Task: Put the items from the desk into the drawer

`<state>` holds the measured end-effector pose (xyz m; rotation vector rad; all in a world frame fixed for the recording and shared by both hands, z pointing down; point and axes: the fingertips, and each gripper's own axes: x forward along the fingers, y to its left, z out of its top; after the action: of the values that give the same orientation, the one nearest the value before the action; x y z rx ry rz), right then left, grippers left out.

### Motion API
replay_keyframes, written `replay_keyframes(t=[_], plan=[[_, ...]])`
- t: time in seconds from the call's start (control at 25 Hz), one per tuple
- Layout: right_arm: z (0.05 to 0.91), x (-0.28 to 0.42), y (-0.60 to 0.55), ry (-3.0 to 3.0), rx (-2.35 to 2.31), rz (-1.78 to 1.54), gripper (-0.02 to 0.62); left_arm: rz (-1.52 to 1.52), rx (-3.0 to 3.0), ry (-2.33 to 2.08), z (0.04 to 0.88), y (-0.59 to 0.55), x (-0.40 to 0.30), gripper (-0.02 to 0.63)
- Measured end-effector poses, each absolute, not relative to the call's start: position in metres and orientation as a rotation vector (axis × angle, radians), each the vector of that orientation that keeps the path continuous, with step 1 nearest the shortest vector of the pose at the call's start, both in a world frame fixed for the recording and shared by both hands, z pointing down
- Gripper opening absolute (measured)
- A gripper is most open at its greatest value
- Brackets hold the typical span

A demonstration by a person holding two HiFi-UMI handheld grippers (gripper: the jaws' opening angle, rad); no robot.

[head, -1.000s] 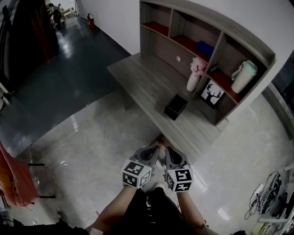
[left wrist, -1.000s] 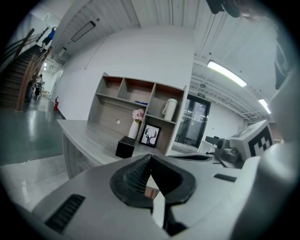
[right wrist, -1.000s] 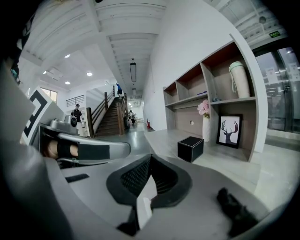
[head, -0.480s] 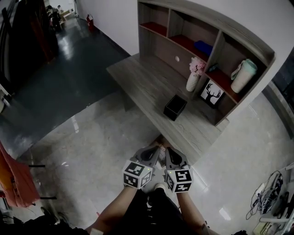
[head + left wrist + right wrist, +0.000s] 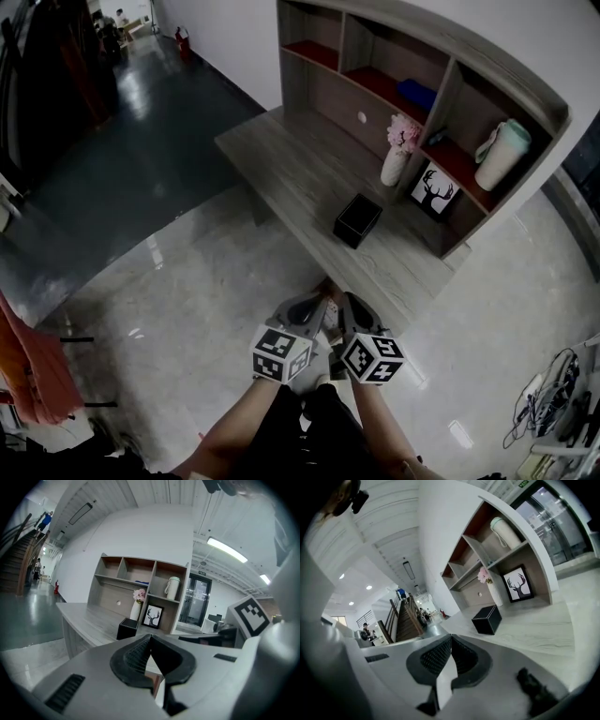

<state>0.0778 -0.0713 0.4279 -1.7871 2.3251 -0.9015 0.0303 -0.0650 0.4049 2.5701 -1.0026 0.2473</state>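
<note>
A black box [image 5: 358,219] sits on the grey wooden desk [image 5: 300,159], in front of a white vase with pink flowers [image 5: 397,155] and a framed deer picture [image 5: 432,191]. The box also shows in the left gripper view [image 5: 126,628] and the right gripper view [image 5: 487,619]. My left gripper [image 5: 316,307] and right gripper [image 5: 349,307] hang side by side just short of the desk's near edge, both shut and holding nothing. Their jaw tips meet in the left gripper view [image 5: 149,637] and the right gripper view [image 5: 451,638]. No drawer shows in any view.
A shelf unit [image 5: 412,56] stands along the desk's back, holding a pale green bottle [image 5: 499,155] and a blue item [image 5: 414,95]. Glossy floor [image 5: 216,272] spreads left of the desk. Cables and gear [image 5: 553,412] lie at the bottom right; an orange cloth [image 5: 23,366] hangs at the left.
The right gripper's marker cube has turned and shifted slightly right. The view has drifted a little toward the desk. Both grippers stay shut.
</note>
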Motion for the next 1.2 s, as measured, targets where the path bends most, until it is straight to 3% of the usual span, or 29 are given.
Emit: replay_keyframes(t=[1.2], plan=[[0.455, 0.118, -0.170, 1.867, -1.454, -1.122, 0.012, 0.313, 2.522, -1.161, 0.436, -0.150, 0.030, 0.011]])
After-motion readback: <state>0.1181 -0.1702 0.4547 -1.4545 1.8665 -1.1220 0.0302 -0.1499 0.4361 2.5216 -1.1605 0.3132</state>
